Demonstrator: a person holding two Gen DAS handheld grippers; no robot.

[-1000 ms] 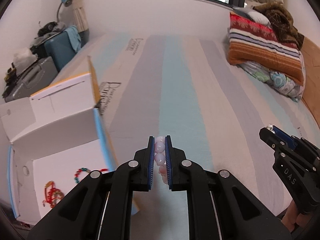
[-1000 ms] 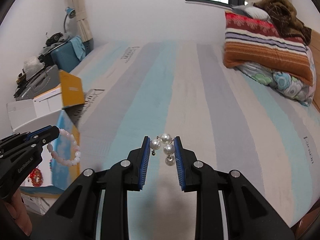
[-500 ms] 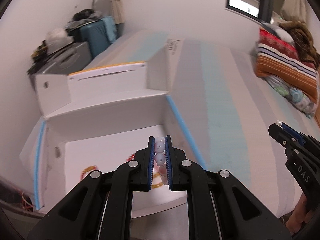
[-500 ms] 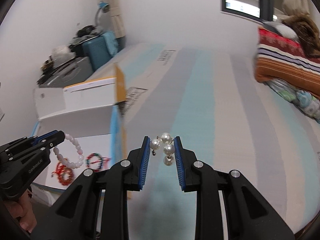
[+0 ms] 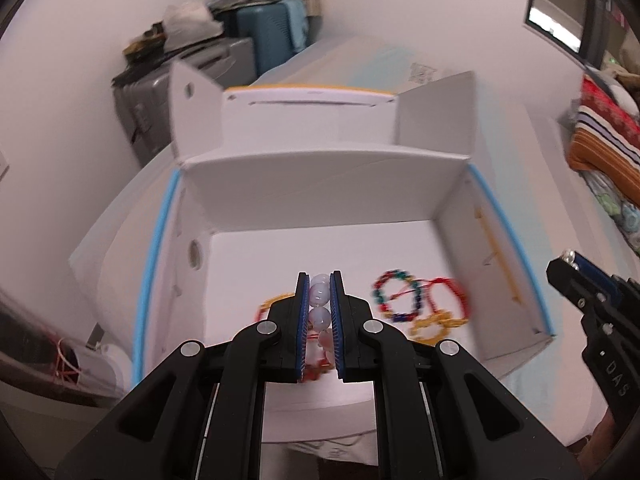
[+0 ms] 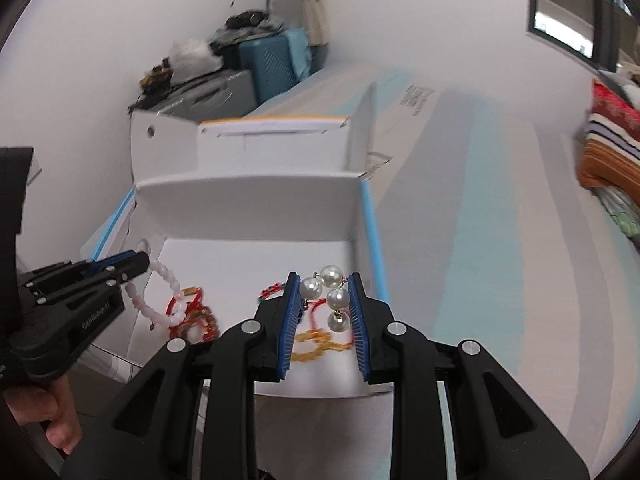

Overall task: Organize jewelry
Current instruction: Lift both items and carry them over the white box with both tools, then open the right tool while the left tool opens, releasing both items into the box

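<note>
Both claws over the open white box (image 5: 460,184), each loaded. The left claw (image 5: 319,312) is pinched nearly closed on a pale pink bead bracelet (image 6: 160,292), whose loop hangs free below the tips in the right wrist view, above the box floor near the left wall. The right claw (image 6: 325,300) stands partly open, a cluster of four white pearls (image 6: 330,294) on thin metal links wedged between its blue pads (image 6: 290,320), over the right side of the box.

Risks, as judged from here: the pearl cluster appears held only by side contact on round, smooth beads, so a tilt or jolt could let it slip out early, possibly onto the bed (image 6: 480,240) beyond the right wall. Released where it hangs, the bracelet could land on the red and gold pieces (image 6: 192,316) below and tangle with their cords. The pearls' links could likewise snag the multicoloured bracelet (image 5: 396,296) and gold chain (image 6: 316,346) beneath them.

Both pictures are motion-blurred; fine details of the jewelry in the box cannot be told.
</note>
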